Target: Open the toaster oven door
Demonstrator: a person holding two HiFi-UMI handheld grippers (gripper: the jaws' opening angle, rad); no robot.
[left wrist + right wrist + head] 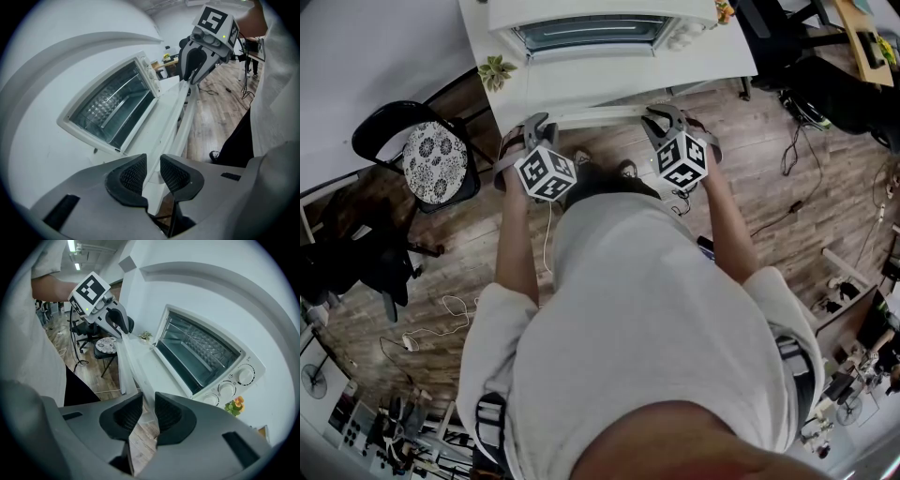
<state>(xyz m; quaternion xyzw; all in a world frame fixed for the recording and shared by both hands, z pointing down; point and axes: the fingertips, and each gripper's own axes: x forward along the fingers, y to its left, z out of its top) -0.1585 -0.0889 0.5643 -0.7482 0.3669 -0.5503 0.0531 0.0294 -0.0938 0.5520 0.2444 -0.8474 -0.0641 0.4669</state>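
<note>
A white toaster oven [591,23] stands on a white table [722,52]. Its glass door [591,80] is swung down flat towards me, and the cavity with its wire rack [112,110] is exposed. The white door handle [595,114] runs along the door's near edge. My left gripper [536,127] is shut on the handle's left end, the bar lying between its pads [133,173]. My right gripper [661,117] is shut on the handle's right end, the bar between its pads [166,411]. Each gripper view shows the other gripper at the far end of the handle.
Control knobs [234,380] sit on the oven's right side, with a small flower ornament [236,404] next to them. A small plant [497,70] stands at the table's left corner. A black chair with a patterned cushion [431,159] stands to my left. Cables [441,323] lie on the wooden floor.
</note>
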